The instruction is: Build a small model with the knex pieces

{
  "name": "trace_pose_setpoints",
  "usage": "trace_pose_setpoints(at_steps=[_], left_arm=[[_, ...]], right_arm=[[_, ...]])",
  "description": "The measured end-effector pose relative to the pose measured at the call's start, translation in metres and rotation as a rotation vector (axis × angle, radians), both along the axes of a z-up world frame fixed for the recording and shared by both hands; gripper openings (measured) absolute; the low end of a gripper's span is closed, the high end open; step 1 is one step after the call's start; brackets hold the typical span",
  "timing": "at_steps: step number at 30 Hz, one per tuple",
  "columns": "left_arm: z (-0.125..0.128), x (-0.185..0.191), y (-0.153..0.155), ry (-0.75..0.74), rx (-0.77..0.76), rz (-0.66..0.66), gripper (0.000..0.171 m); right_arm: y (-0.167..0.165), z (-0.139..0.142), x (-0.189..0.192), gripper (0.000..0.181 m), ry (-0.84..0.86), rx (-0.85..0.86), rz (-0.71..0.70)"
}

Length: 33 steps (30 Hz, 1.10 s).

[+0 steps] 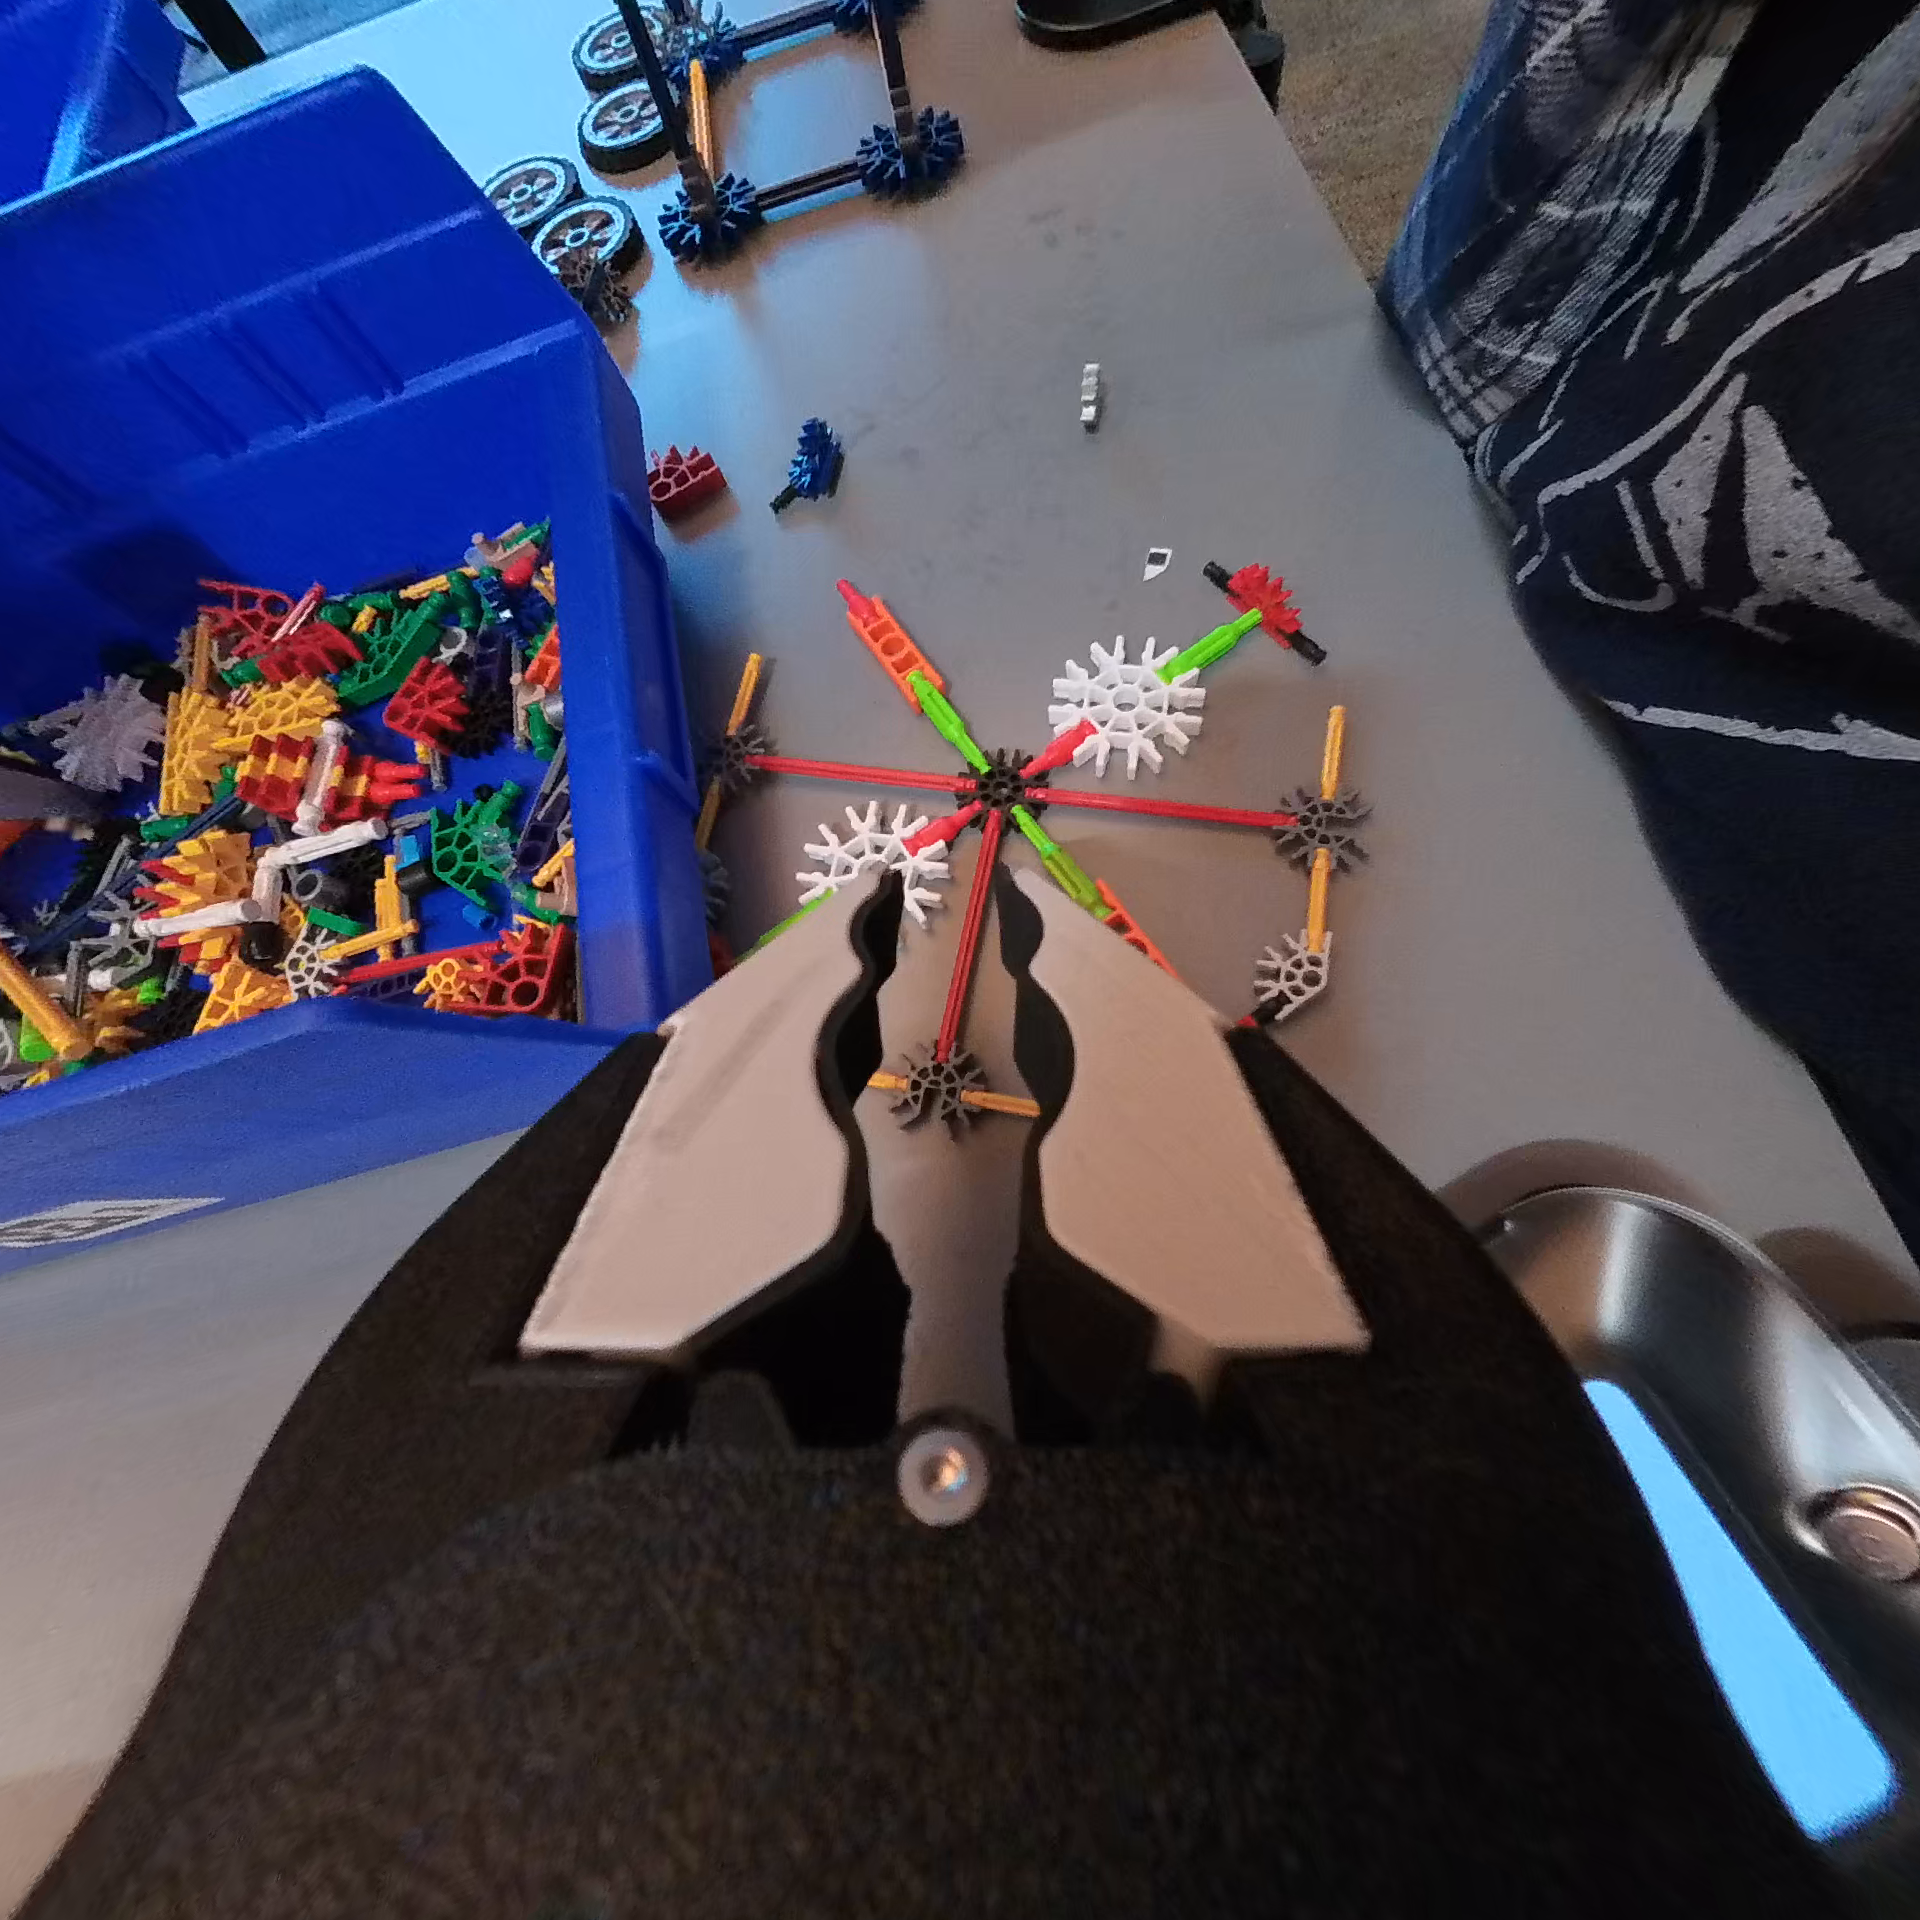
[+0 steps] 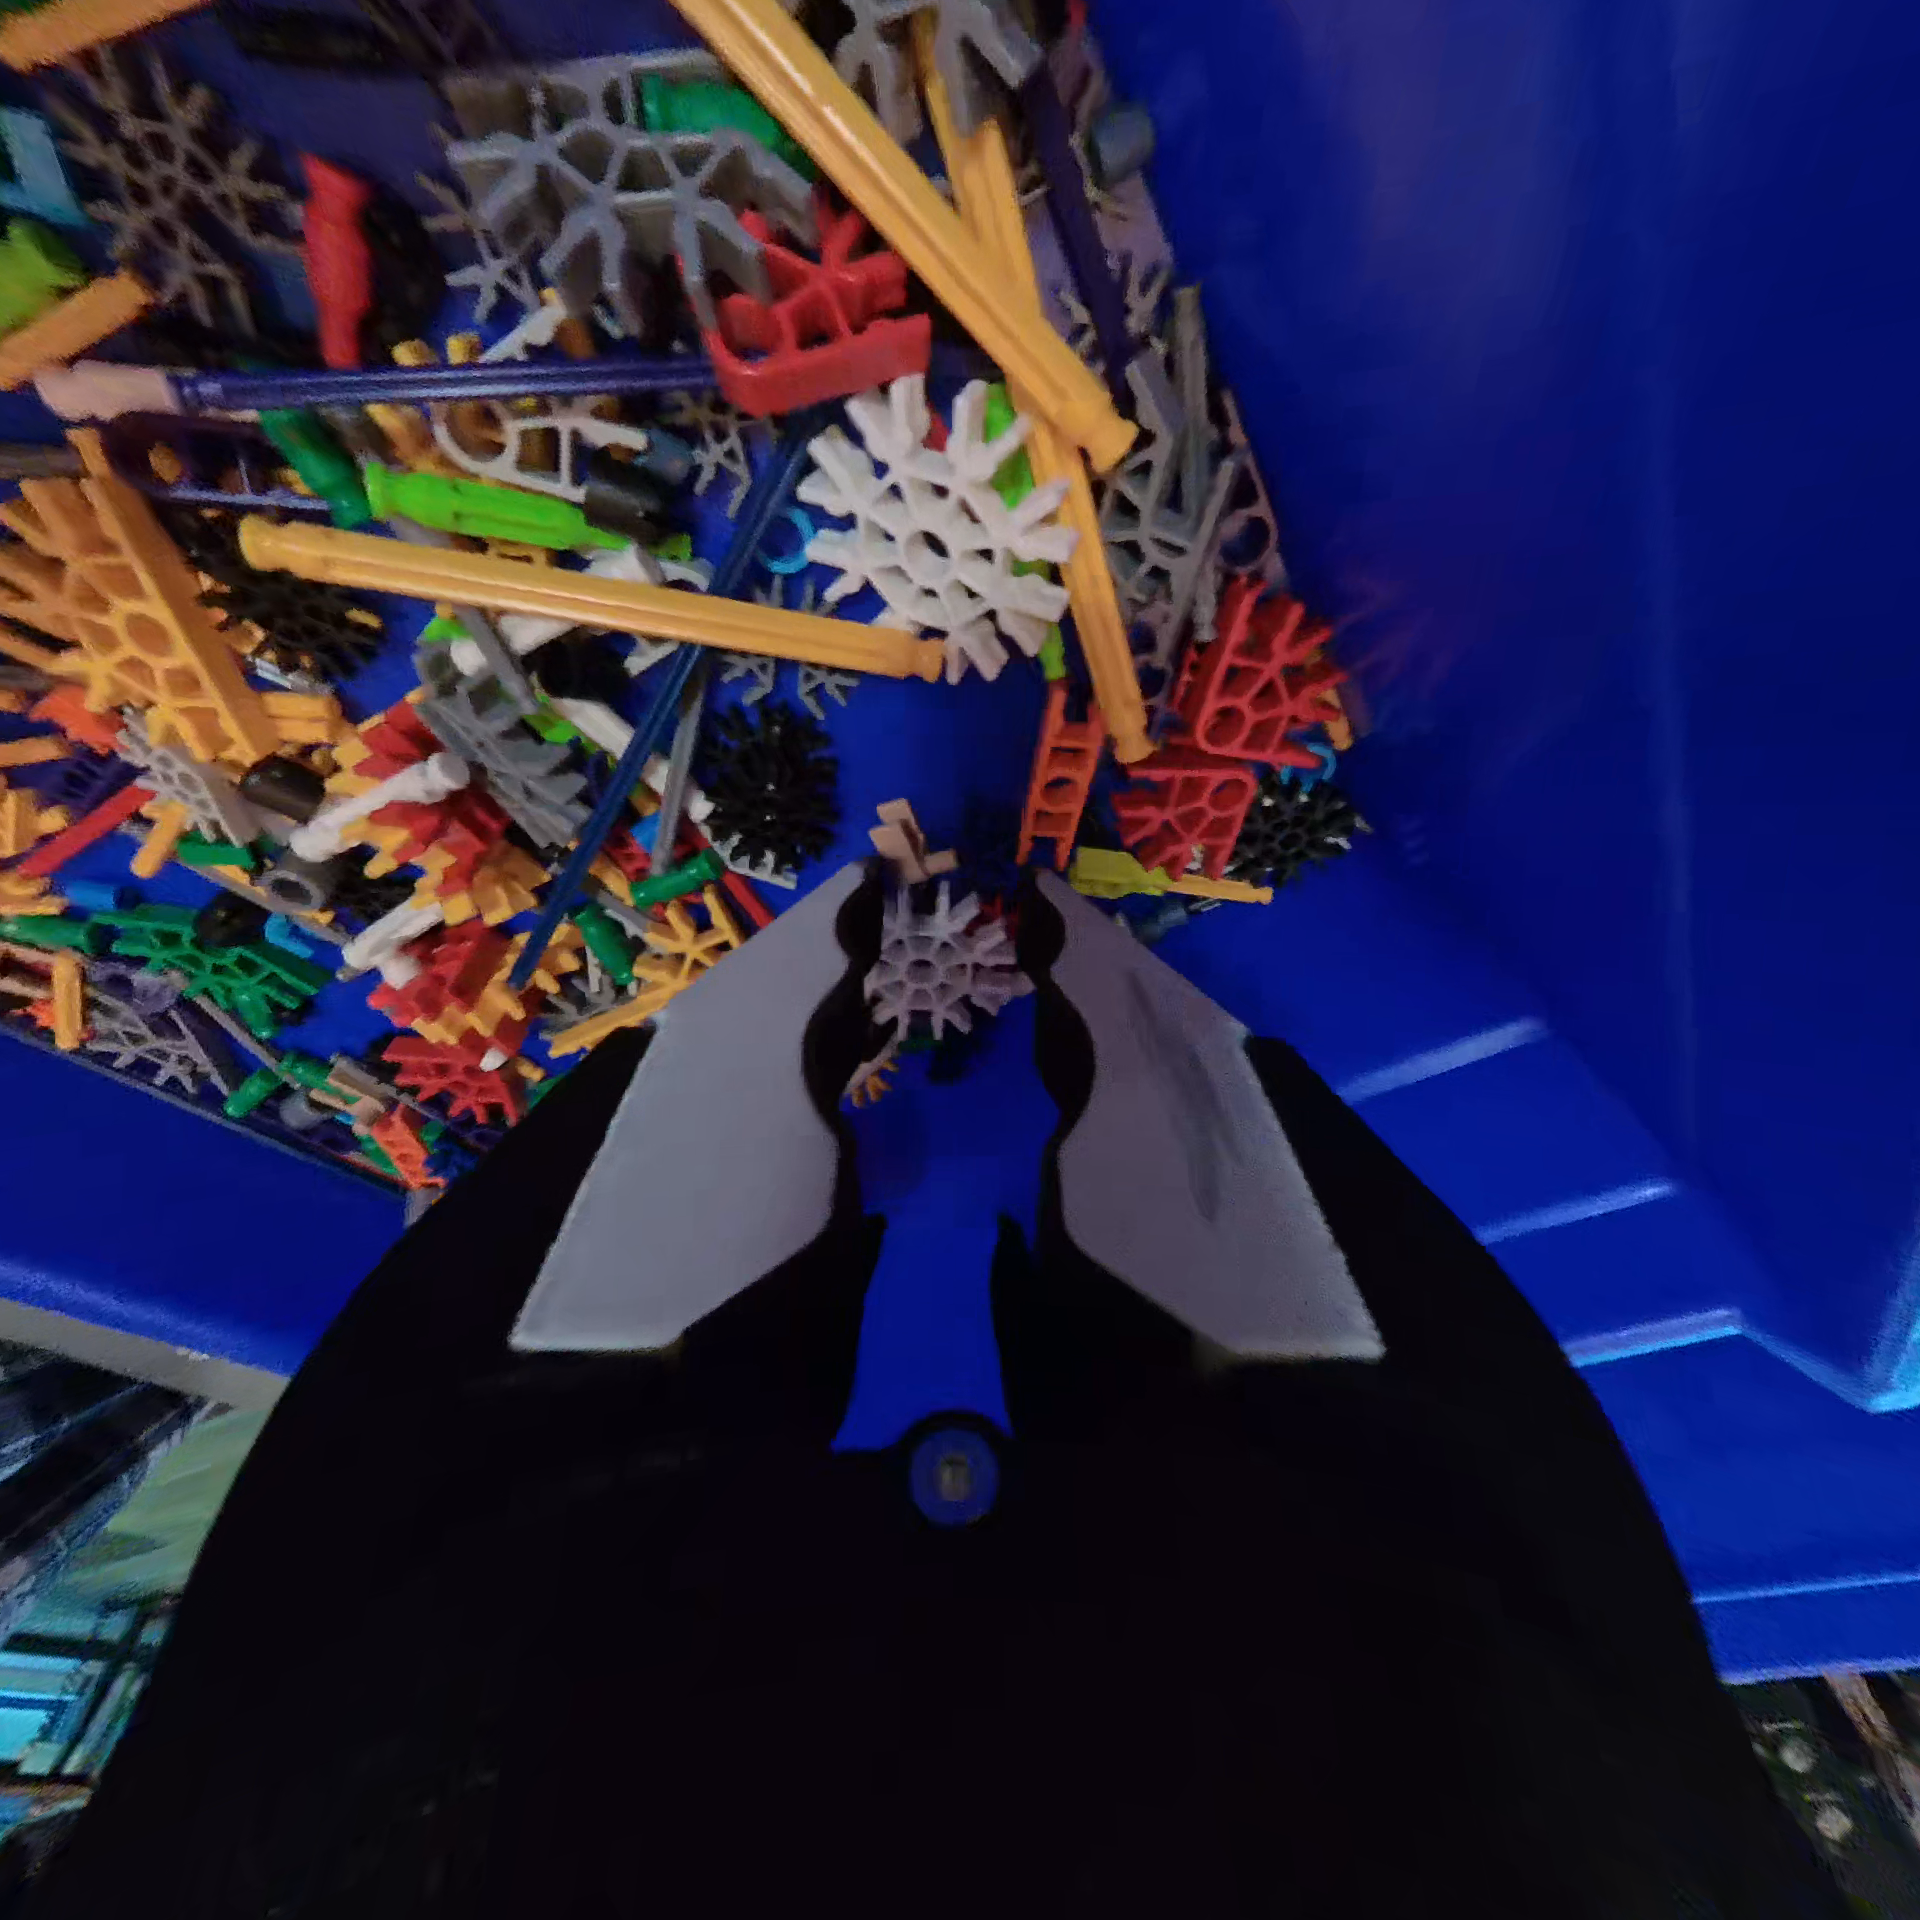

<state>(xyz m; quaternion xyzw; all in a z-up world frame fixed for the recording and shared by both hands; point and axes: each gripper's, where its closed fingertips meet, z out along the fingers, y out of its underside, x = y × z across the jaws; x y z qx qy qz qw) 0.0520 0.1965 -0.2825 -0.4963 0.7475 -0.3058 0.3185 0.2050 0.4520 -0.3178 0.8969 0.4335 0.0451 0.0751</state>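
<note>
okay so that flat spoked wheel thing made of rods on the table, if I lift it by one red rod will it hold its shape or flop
The spoked assembly would probably sag: thin red rods meet at one small black hub. The rim is incomplete, so outer connectors may swing. It looks light, and push-fit joints could pop apart.

— What is the left gripper (image 1: 948, 883) showing?
— Pale grey fingers with wavy black inner edges, a black textured body, one silver screw (image 1: 940, 1473).
— The right gripper (image 2: 951, 883)?
— Looking identical.
</note>
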Motion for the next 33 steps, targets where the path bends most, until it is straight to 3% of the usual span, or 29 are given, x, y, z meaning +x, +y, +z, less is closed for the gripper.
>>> trace_pose_setpoints(at_steps=[7,8,11,16,23,33], left_arm=[[0.001,0.000,0.000,-0.002,0.007,0.000,0.017],[0.001,0.000,0.000,-0.003,0.009,0.000,0.018],[0.003,0.000,0.000,-0.008,0.009,0.000,0.017],[0.001,0.001,0.000,-0.003,0.009,-0.001,0.018],[0.001,0.001,0.000,-0.006,0.010,0.001,0.017],[0.001,0.001,0.002,-0.008,0.011,0.004,0.018]], right_arm=[[0.001,0.002,-0.021,0.018,0.155,-0.029,-0.051],[0.000,0.004,-0.025,0.003,0.182,-0.034,-0.044],[-0.018,0.010,-0.042,0.000,0.270,-0.097,0.016],[0.003,0.015,-0.025,0.012,0.168,0.030,0.004],[-0.001,-0.004,-0.004,0.022,0.018,0.011,0.063],[0.007,-0.002,-0.005,0.021,-0.017,0.041,0.142]])
